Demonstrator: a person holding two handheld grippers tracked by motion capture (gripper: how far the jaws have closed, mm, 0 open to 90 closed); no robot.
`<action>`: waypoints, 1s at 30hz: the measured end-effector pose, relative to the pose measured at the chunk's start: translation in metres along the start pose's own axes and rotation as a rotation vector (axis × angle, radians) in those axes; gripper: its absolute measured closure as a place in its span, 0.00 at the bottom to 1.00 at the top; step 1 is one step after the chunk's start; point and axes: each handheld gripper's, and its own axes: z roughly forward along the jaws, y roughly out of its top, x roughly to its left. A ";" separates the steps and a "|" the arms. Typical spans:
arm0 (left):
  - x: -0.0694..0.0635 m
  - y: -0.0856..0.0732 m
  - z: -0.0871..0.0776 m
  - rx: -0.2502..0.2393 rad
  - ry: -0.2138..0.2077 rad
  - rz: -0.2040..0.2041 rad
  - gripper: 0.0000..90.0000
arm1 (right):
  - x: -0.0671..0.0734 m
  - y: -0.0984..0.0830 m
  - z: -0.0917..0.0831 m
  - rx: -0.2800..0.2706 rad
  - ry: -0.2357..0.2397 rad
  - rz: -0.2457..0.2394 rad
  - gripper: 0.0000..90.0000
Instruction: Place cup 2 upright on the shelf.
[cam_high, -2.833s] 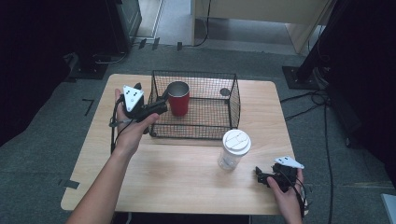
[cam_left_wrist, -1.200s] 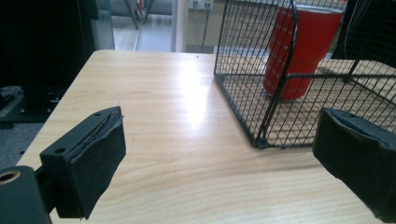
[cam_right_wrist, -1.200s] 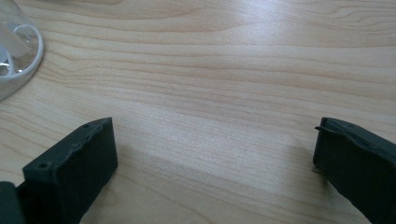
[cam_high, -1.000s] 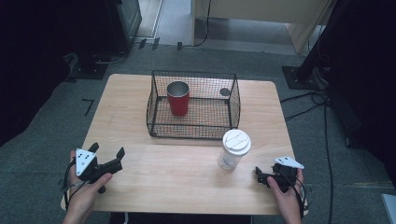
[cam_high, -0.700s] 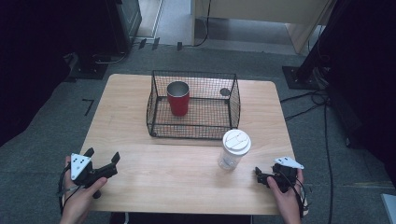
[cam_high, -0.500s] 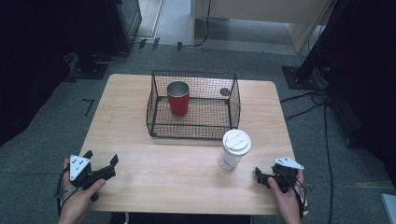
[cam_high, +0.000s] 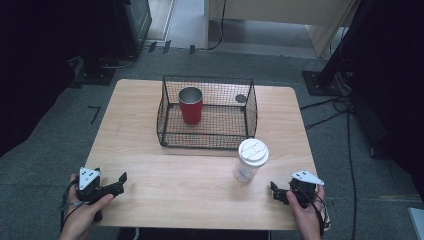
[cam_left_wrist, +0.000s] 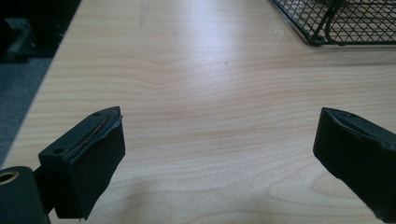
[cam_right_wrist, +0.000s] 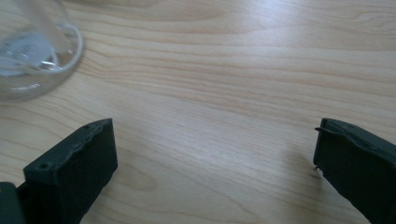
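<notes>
A red cup stands upright inside a black wire basket at the middle of the wooden table. In front of the basket's right corner stands a clear plastic cup with a white lid. My left gripper rests at the table's front left, open with nothing between its jaws; the basket's corner lies far ahead of it. At the front right my right gripper is open and empty, with the clear cup's base just ahead to its left.
A small dark round object lies in the basket's back right corner. Bare wood spans the front of the table between the two grippers. Cables and dark stands surround the table on the grey floor.
My left gripper has drawn back from the red cup in the basket to the table's front left, leaving the cup standing there. The right gripper has stayed put.
</notes>
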 end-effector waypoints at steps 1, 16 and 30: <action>0.001 0.000 0.000 0.008 0.001 0.000 0.03 | 0.001 0.000 -0.001 -0.011 0.013 0.000 0.00; 0.004 0.001 0.009 0.196 0.032 -0.009 0.03 | 0.030 0.012 -0.019 -0.111 0.143 -0.056 0.01; -0.003 0.002 0.014 0.236 0.077 0.067 0.02 | 0.060 0.027 -0.033 -0.179 0.226 -0.092 0.01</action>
